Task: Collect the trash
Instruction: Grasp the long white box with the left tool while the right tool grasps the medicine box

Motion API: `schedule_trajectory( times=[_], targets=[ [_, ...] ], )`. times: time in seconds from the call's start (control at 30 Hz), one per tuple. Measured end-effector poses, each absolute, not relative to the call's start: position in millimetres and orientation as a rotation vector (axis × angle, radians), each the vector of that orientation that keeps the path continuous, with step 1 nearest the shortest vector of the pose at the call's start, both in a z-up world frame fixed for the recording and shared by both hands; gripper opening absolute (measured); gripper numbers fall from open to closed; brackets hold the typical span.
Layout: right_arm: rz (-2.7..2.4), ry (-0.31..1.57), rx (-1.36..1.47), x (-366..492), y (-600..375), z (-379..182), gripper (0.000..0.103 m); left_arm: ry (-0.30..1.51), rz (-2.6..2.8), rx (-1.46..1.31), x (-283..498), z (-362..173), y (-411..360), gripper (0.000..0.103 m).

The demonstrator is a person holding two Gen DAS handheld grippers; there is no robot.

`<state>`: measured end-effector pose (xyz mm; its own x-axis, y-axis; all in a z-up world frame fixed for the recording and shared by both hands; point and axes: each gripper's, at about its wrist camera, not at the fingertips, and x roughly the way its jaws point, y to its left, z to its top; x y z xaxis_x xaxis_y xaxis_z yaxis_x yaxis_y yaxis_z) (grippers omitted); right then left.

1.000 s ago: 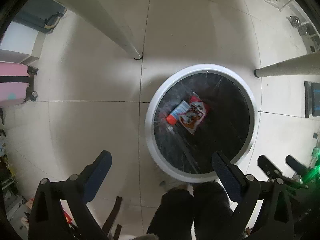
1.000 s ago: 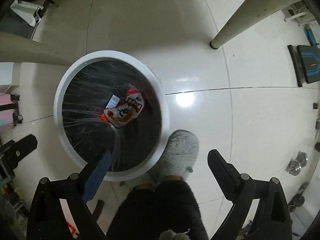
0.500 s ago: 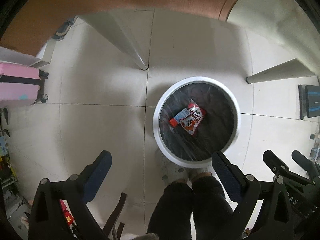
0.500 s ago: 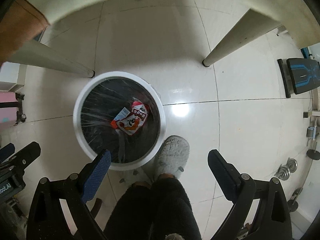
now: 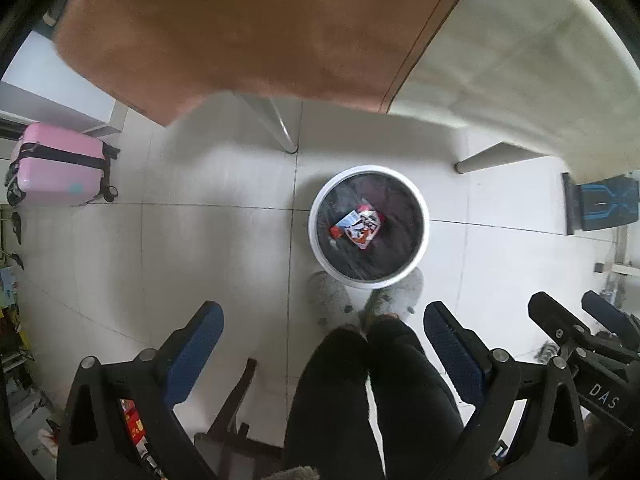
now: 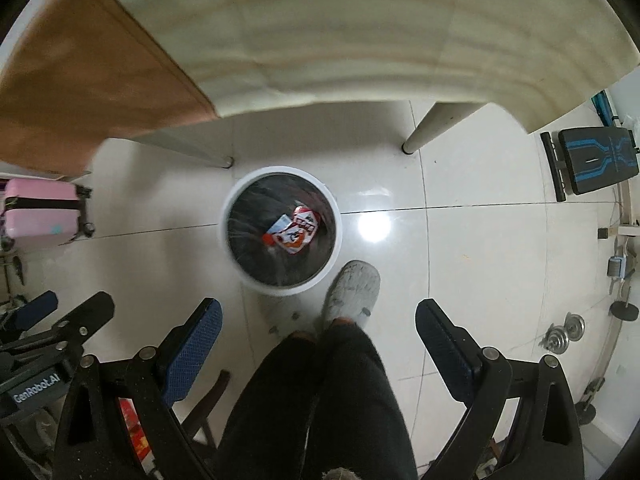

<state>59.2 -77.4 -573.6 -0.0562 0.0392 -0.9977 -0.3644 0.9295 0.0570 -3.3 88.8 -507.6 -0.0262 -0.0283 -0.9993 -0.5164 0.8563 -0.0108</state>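
Observation:
A round white trash bin with a black liner stands on the tiled floor under the table; it also shows in the right wrist view. Red and white snack wrappers lie inside it, also seen in the right wrist view. My left gripper is open and empty, high above the floor. My right gripper is open and empty too, beside the left one. The right gripper's fingers show at the left view's right edge.
A table with a brown mat and pale top fills the upper views, its legs near the bin. The person's legs and grey slippers stand by the bin. A pink suitcase is left, a blue-black bench right.
Both grippers have risen well away from the bin, which now looks much smaller. The tabletop has come into view at the top. Both stay open.

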Motion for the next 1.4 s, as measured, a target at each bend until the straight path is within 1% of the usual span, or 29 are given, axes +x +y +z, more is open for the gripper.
schedule_trajectory(
  times=[0.17,0.3,0.43,0.57,0.67,0.77,0.87,1.0,1.03,1.07,1.13,1.17,1.2,1.23,1.3,1.4],
  targets=[
    [0.346,1.581,-0.197,58,-80,-496,0.099,1.493,0.407,-0.432,2,-438,90,0.102],
    [0.334,1.533,-0.097,75,-90,-428,0.099,1.391,0.399,-0.357,29,-381,95,0.102],
    [0.308,1.448,-0.006,114,-110,-368,0.099,1.272,0.356,-0.189,83,-330,93,0.102],
    [0.254,1.391,0.024,161,-133,-331,0.099,1.222,0.263,0.036,154,-307,77,0.102],
    [0.209,1.380,0.029,203,-151,-321,0.099,1.209,0.188,0.213,210,-307,57,0.102],
    [0.174,1.388,0.041,248,-169,-326,0.099,1.235,0.106,0.335,259,-313,46,0.102],
    [0.155,1.414,0.047,289,-181,-346,0.099,1.300,0.001,0.443,321,-341,26,0.101],
    [0.143,1.459,0.042,349,-188,-375,0.099,1.400,-0.105,0.522,375,-374,6,0.101],
    [0.143,1.474,0.045,365,-191,-382,0.099,1.433,-0.134,0.551,391,-390,2,0.101],
    [0.142,1.482,0.044,377,-192,-387,0.099,1.450,-0.148,0.561,396,-398,0,0.098],
    [0.136,1.506,0.036,403,-197,-400,0.099,1.494,-0.179,0.575,415,-418,-2,0.090],
    [0.137,1.515,0.034,414,-200,-405,0.099,1.515,-0.185,0.571,422,-427,-2,0.075],
    [0.136,1.525,0.031,423,-202,-409,0.099,1.532,-0.188,0.559,425,-431,-1,0.058],
    [0.138,1.535,0.026,432,-204,-413,0.099,1.527,-0.177,0.553,427,-432,0,0.058],
    [0.150,1.549,0.016,447,-205,-418,0.099,1.521,-0.174,0.515,426,-430,2,0.052],
    [0.189,1.570,-0.032,466,-200,-421,0.099,1.538,-0.118,0.353,413,-424,17,0.051]
  ],
)
